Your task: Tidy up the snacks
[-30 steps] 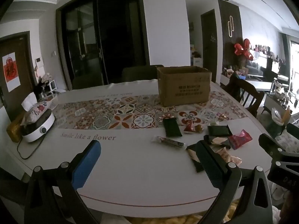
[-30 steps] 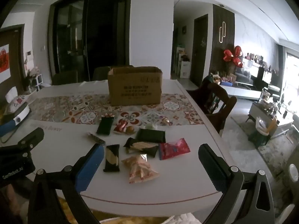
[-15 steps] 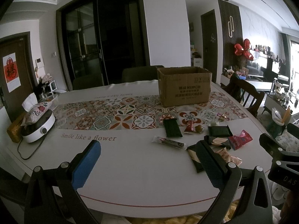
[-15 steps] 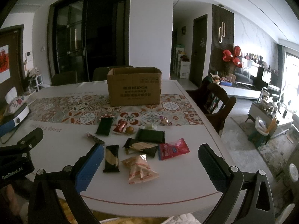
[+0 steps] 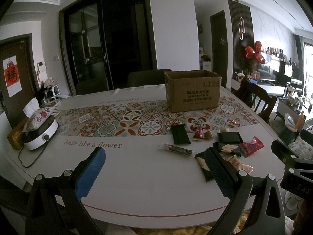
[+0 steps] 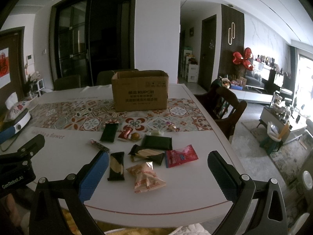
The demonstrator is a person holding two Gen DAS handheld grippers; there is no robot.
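A white round appliance (image 5: 40,135) with a front knob sits at the table's left edge, its cord (image 5: 29,161) trailing over the white tabletop (image 5: 137,176). A floral cushion (image 5: 38,116) rests on it, beside a white basket (image 5: 55,105). Red foil balloons (image 6: 242,58) hang by the slatted wall, behind a dark wooden chair (image 6: 227,107).

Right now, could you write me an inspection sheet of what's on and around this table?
Surface: white table with a patterned tile runner across the middle.
Job's things: open cardboard box on the runner; loose snacks in front of it, among them a red packet, a pale bag and a dark green packet.
Clutter: white round appliance with a floral tissue pouch on it.
Grippers: left gripper and right gripper both open, holding nothing.
Cables: appliance cord looping on the table.
Surroundings: wooden chair, red balloons, dark glass doors.
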